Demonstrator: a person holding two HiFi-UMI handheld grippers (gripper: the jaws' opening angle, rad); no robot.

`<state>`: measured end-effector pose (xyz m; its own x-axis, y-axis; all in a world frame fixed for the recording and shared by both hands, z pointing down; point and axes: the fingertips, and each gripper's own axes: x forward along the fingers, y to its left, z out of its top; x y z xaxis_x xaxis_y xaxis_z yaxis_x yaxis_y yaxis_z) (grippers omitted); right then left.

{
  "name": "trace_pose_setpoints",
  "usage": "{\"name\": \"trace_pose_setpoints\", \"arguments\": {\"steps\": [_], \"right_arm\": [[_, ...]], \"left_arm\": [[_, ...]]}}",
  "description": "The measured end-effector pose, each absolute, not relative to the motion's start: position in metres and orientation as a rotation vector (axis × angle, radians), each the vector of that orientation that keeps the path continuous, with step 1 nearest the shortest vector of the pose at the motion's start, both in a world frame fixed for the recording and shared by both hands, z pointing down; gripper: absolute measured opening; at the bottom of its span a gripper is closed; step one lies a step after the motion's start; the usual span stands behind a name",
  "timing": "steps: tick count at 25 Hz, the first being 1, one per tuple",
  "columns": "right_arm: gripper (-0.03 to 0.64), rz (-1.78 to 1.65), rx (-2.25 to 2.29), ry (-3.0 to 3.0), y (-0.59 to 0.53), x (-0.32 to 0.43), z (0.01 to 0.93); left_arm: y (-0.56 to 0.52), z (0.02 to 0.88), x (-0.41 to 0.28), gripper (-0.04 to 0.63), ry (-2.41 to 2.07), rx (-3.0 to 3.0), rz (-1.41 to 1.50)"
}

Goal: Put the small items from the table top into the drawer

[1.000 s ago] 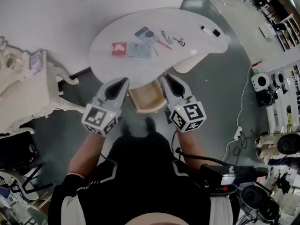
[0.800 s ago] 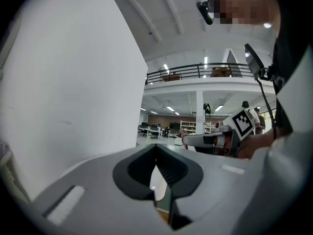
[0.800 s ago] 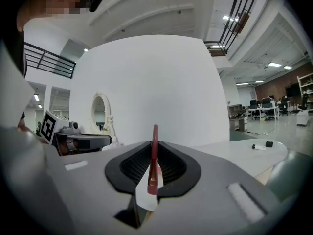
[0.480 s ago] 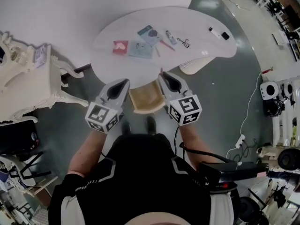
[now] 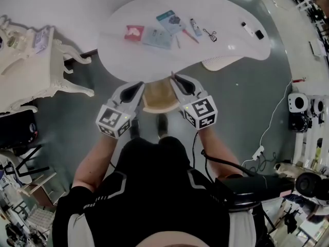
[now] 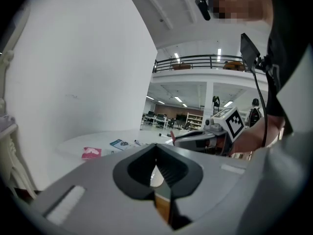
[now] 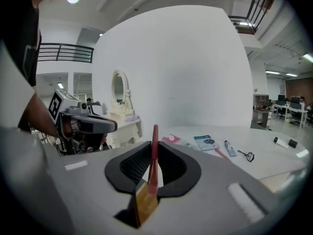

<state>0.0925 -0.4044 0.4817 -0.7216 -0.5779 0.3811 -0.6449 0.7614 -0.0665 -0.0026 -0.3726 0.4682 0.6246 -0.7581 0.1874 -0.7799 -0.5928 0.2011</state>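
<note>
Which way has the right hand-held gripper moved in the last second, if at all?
Yes. The right hand-held gripper moved forward, closer to the table edge.

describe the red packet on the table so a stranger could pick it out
Start at the white rounded table in front of the person, where small items lie in a loose row. The red packet is at the row's left end, beside a pale blue packet; it is the only flat red square there.

A curved white wall [image 5: 61, 4] backs an oval white table [image 5: 123, 60] on a grey-green floor [image 5: 241, 86]. An ornate cream dressing table [image 5: 31, 81] stands at left; strip lights [image 6: 180, 100] glow under a railed mezzanine [image 6: 195, 58].
</note>
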Motion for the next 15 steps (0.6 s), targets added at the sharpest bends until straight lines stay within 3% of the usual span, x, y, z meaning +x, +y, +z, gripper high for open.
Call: {"name": "trace_pose_setpoints", "arguments": {"steps": [15], "right_arm": [[0.048,0.157,0.522,-2.447,-0.38,0.068,0.595]], "left_arm": [[-0.352,0.55,-0.004,0.0,-1.191,2.54,0.214]]}}
